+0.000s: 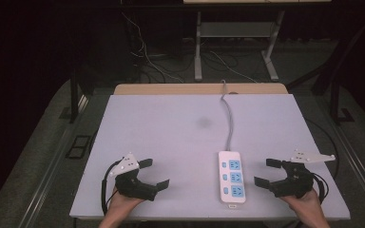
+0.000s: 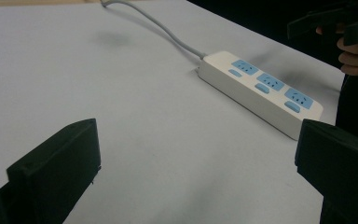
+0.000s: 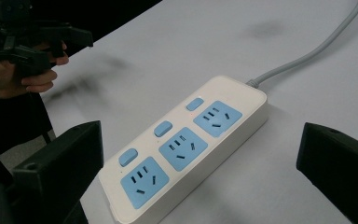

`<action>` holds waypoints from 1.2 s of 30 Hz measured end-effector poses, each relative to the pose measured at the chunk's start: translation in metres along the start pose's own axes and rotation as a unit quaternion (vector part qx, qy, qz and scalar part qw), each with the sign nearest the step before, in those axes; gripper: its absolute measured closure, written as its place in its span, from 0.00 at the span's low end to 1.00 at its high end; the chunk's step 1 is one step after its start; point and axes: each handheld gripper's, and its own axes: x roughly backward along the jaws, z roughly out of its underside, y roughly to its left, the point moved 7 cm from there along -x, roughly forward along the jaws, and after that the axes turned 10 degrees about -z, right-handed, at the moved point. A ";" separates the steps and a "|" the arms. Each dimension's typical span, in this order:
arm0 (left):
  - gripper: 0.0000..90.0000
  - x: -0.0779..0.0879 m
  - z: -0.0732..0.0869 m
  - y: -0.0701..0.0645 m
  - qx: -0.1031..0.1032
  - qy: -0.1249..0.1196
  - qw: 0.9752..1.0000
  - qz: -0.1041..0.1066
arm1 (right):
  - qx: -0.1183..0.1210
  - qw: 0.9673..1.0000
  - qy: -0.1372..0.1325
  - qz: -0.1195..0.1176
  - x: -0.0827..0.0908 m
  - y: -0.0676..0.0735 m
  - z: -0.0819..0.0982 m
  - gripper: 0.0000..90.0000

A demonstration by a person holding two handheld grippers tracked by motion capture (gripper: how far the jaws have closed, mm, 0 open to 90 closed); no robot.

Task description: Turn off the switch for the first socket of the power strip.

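Your left gripper [image 1: 153, 173] sits near the table's front edge with its black jaws spread wide and nothing between them; your right gripper [image 1: 267, 172] mirrors it on the other side, jaws equally spread and empty. Between the two, closer to your right one, lies the white plastic power strip with pale blue sockets [image 1: 231, 175], flat on the white table top [image 1: 171, 133], lengthwise front to back, its grey cable [image 1: 228, 118] running away over the far edge. Neither gripper touches it: in the right gripper view the power strip [image 3: 186, 144] lies just ahead of the open jaws, and in the left gripper view it [image 2: 261, 91] sits well off to the side. By my reading, the work has not started; approach, grasp and any move of the strip all remain

Count: one power strip, three blue sockets, three blue switch buttons, one cable, two grippers
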 end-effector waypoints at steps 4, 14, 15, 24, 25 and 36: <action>0.00 0.000 0.000 0.000 0.002 -0.001 1.000 0.001 | 0.000 1.000 0.000 0.000 0.000 0.000 0.000 0.00; 0.00 0.001 0.000 0.001 0.002 -0.002 1.000 0.001 | -0.001 1.000 -0.001 0.001 0.001 -0.001 0.000 0.00; 0.00 0.001 0.000 0.001 0.001 -0.002 1.000 0.001 | -0.001 1.000 -0.001 0.001 0.001 -0.001 0.000 0.00; 0.00 0.002 0.000 0.002 0.003 -0.002 1.000 0.000 | 0.000 1.000 0.011 0.000 -0.001 0.000 0.002 0.00; 0.00 0.002 0.000 0.002 0.002 -0.002 1.000 0.001 | 0.000 1.000 0.012 0.000 -0.001 0.000 0.002 0.00; 0.00 0.004 0.000 0.003 0.006 -0.003 1.000 -0.001 | 0.005 1.000 0.028 0.006 -0.001 0.001 -0.003 0.00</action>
